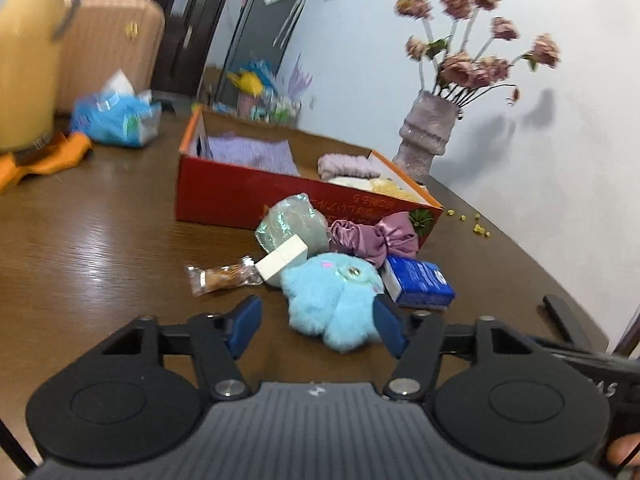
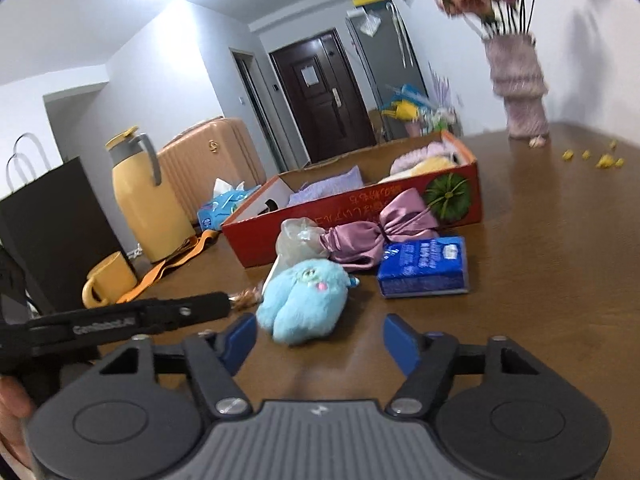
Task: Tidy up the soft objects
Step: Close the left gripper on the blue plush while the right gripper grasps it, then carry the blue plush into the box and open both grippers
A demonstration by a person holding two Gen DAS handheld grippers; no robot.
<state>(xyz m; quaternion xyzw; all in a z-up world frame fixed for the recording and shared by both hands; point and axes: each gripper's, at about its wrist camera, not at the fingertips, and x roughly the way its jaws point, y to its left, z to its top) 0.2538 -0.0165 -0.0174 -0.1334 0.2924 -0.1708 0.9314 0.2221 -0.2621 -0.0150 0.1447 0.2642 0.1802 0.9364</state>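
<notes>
A fluffy light-blue plush toy [image 1: 334, 296] lies on the brown table, just in front of my open left gripper [image 1: 318, 326], partly between its blue fingertips. In the right wrist view the same plush [image 2: 302, 300] lies just ahead of my open, empty right gripper [image 2: 320, 340]. Behind it lie a pink satin scrunchie bow [image 1: 372, 236], a pale green wrapped bundle [image 1: 292, 224] and a red open box [image 1: 280, 196] that holds purple cloth [image 1: 256, 152] and other soft pieces. The box also shows in the right wrist view [image 2: 360, 204], and so does the bow [image 2: 384, 228].
A blue carton [image 1: 420, 280], a white block [image 1: 280, 262] and a wrapped snack [image 1: 222, 276] lie by the plush. A vase of flowers [image 1: 428, 136] stands behind the box. A yellow thermos [image 2: 144, 204], yellow mug [image 2: 108, 280], black bag [image 2: 52, 232] and tissue pack [image 1: 116, 118] stand at the left.
</notes>
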